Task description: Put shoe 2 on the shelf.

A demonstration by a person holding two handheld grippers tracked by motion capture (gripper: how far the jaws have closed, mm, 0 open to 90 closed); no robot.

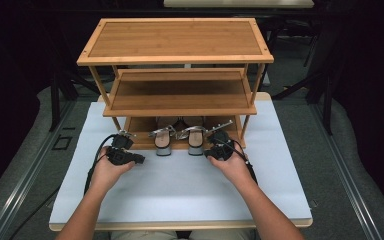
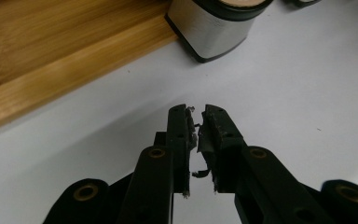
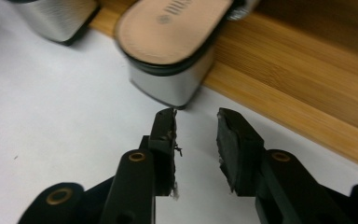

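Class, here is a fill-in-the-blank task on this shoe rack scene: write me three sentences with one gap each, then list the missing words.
1. The wooden rack has ___ shelves, counting its top.
2. The pair of sandals sits on the ___ shelf, block heels toward the person.
3. Neither the left gripper nor the right gripper holds anything; under both lies the ___ table top.

Missing words: three; bottom; white

White table mat point(image 1: 180, 190) underneath
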